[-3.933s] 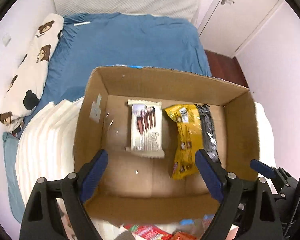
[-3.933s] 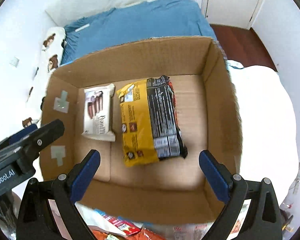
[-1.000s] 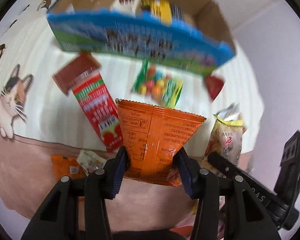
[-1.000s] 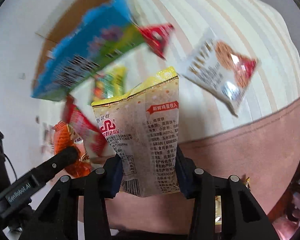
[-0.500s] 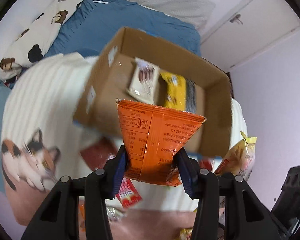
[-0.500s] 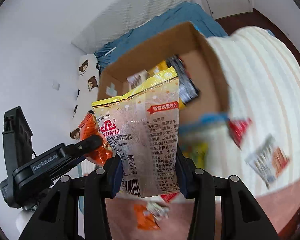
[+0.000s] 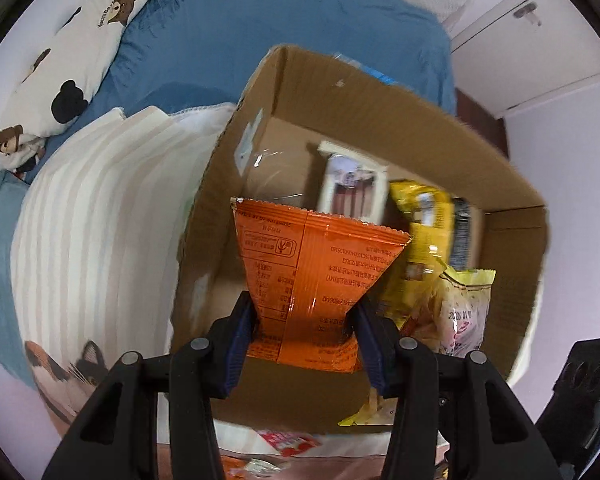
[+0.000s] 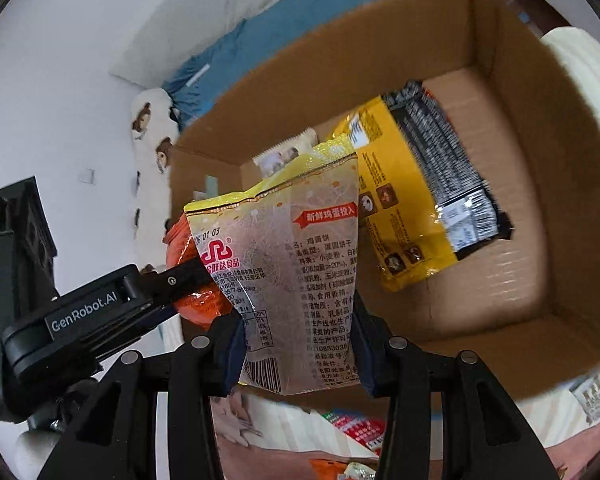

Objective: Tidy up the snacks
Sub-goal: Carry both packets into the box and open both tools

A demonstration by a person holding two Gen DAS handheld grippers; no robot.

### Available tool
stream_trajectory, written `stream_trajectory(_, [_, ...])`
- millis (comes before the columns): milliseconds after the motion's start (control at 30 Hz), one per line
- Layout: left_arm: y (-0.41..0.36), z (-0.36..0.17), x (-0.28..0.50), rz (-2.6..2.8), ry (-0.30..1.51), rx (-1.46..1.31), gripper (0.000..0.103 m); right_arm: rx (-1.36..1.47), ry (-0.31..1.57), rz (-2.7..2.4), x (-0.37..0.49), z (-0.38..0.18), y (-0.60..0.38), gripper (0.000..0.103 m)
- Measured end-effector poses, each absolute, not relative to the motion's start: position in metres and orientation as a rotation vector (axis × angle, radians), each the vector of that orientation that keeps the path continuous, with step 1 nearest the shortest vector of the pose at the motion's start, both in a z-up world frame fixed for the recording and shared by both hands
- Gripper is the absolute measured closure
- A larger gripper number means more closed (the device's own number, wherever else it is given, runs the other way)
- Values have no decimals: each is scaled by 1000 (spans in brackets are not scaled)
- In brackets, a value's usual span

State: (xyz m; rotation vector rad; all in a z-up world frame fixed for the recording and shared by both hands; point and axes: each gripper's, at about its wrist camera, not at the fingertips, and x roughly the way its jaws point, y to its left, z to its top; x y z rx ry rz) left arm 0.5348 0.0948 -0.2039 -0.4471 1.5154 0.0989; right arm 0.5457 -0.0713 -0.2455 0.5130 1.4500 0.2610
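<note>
My left gripper (image 7: 306,334) is shut on an orange snack packet (image 7: 312,264) and holds it over the near edge of the open cardboard box (image 7: 380,92). My right gripper (image 8: 298,346) is shut on a pale yellow snack bag (image 8: 288,264), also over the box (image 8: 560,160). Inside the box lie a white biscuit pack (image 7: 352,188) and a yellow-and-black bag (image 8: 424,196). The left gripper with the orange packet (image 8: 194,300) shows at the left of the right wrist view. The yellow bag (image 7: 464,308) shows at the right of the left wrist view.
The box sits on a cream striped blanket (image 7: 92,216) on a bed with a blue sheet (image 7: 260,28) and a bear-print pillow (image 7: 80,44). Loose snack packets (image 8: 356,426) lie on the blanket in front of the box. A white door (image 7: 528,32) stands at the far right.
Both grippers have carried their packets forward from over the loose snacks to over the box. The box now fills both views.
</note>
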Motion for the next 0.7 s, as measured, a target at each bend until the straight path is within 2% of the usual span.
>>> stream_trajectory(200, [99,-231,539,115,1600,-416,57,514,1510,264,555,-279,-56,55])
stream_trajectory(267, [98,-238,538,101,1635,-408,56,497,1542,282,557,-290,-50,48])
stream_trajectory(300, [97,-239,537,93,1642,-405,54,461,1566,288,558,-295,-45,36])
stream_trajectory(333, [97,-241,538,91,1645,-391,50,444,1578,294,557,-297,-41,23])
stream_trajectory(400, [97,-243,537,99,1645,-355,35,403,1597,308,558,-301,-35,16])
stream_trajectory(433, [96,-243,538,86,1642,-361,28,381,1601,308,558,-302,-33,16])
stream_trajectory(467, [96,-244,537,76,1645,-370,26,357,1601,305,558,-301,-31,15])
stream_trajectory(533, [93,-243,537,76,1648,-365,22,330,1598,300,559,-298,-28,5])
stream_trajectory(567, [91,-242,536,73,1641,-360,17,318,1594,302,554,-296,-28,5])
stream_trajectory(700, [87,-230,531,67,1619,-363,16,289,1570,283,551,-284,-29,5])
